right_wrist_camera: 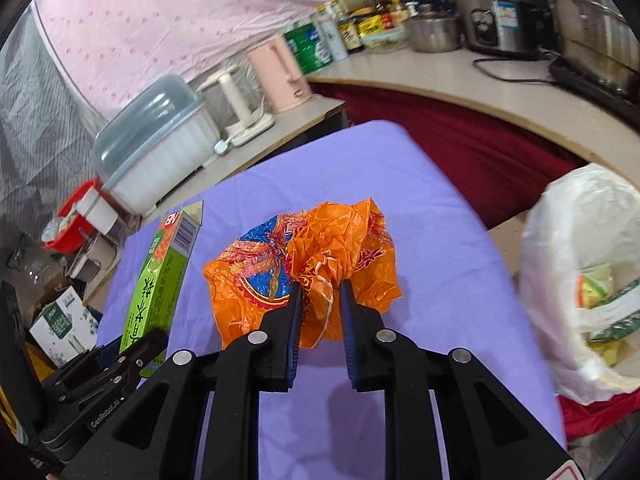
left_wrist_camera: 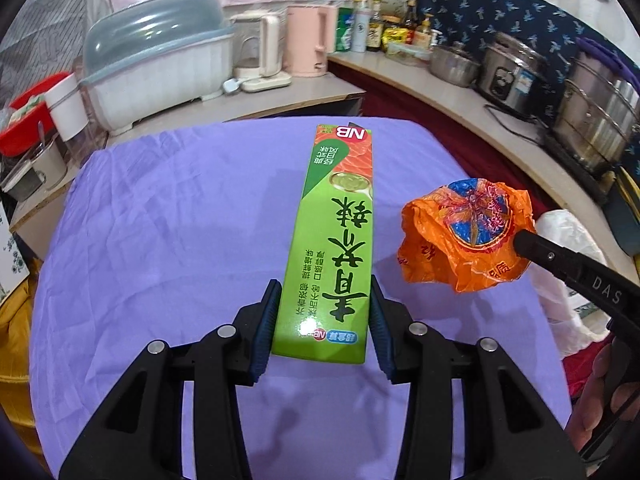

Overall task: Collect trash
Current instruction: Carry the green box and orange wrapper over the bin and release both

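The green carton is clamped at its near end between the jaws of the left gripper. Its long axis runs straight away from the jaws, out over the purple-covered bench, and it looks lifted clear of the cloth. Just to its right, the crumpled orange wrapper is pinched in the jaws of the right gripper, which have closed narrowly on a fold of it.

The white plastic bag, already holding some scraps, stands past the bench's right edge. I judge it the drop point. The right gripper is much nearer to it, with open room across the cloth. The carton must cross rightward, and its long far end could catch the wrapper or the bag's rim.
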Demonstrator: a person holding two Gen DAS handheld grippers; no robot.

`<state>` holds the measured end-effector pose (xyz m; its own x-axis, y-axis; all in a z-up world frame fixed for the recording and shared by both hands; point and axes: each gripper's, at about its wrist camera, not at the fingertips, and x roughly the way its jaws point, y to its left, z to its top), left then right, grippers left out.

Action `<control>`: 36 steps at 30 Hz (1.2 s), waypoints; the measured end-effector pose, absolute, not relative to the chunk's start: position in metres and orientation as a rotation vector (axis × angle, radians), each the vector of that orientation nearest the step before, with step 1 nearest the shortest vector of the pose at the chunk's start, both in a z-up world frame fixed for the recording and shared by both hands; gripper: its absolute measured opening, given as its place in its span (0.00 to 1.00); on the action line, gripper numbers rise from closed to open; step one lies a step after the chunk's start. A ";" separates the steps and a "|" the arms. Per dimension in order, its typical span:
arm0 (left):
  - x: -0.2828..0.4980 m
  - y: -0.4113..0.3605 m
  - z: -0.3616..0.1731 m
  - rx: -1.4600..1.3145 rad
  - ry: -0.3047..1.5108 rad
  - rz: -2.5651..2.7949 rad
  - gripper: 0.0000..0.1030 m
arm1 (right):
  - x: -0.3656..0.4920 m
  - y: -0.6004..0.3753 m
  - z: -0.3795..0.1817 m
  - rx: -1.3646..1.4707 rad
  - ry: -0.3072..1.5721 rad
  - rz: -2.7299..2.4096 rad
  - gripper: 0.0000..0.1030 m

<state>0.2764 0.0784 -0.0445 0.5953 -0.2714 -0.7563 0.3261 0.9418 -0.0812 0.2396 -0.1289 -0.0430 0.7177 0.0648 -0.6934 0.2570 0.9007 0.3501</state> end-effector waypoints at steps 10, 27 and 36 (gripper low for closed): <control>0.222 -0.006 -0.007 0.113 0.803 -0.492 0.39 | 0.155 -0.210 -0.001 0.473 0.667 -0.248 0.17; 0.146 -0.168 0.016 0.203 0.754 -0.731 0.39 | 0.028 -0.350 0.004 0.570 0.584 -0.461 0.17; 0.151 -0.211 -0.004 0.225 0.813 -0.778 0.39 | 0.020 -0.380 -0.020 0.608 0.606 -0.511 0.17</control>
